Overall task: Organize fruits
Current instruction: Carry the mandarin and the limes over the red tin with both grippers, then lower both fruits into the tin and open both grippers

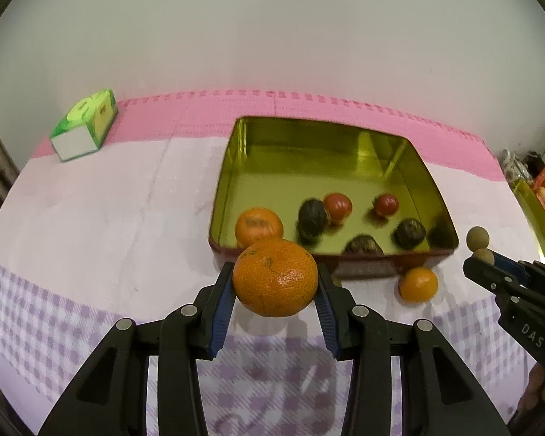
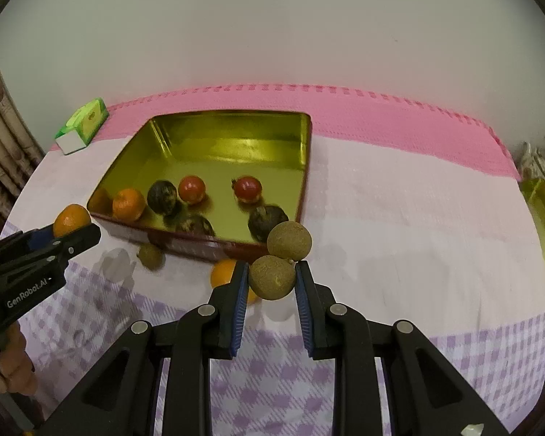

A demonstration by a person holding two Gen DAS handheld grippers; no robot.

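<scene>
**Operator A:** Status of both grippers?

**Operator B:** The left gripper (image 1: pixel 275 279) was closed partway on a large mandarin (image 1: pixel 274 277), held clear of the counter (image 1: pixel 91 225) just in front of the gold tin (image 1: pixel 432 185). The right gripper (image 2: pixel 271 279) was closed tight on a brown longan (image 2: pixel 272 278); a second longan (image 2: pixel 289 240) appeared joined to it and rode above the fingers (image 2: pixel 238 290).

**Operator A:** Contents of the tin?

**Operator B:** One mandarin (image 1: pixel 258 227), two red fruits (image 1: pixel 338 206) and (image 1: pixel 387 204), and three dark fruits (image 1: pixel 311 218), (image 1: pixel 410 232) and (image 1: pixel 363 245).

**Operator A:** Items outstanding?

**Operator B:** One small mandarin (image 1: pixel 418 284) and one loose longan (image 2: pixel 149 256) lay on the counter by the tin's near wall. Judged progress: past halfway. Both held loads had yet to be deposited, then the two loose fruits collected. A green carton (image 1: pixel 85 123) stood well apart.
</scene>
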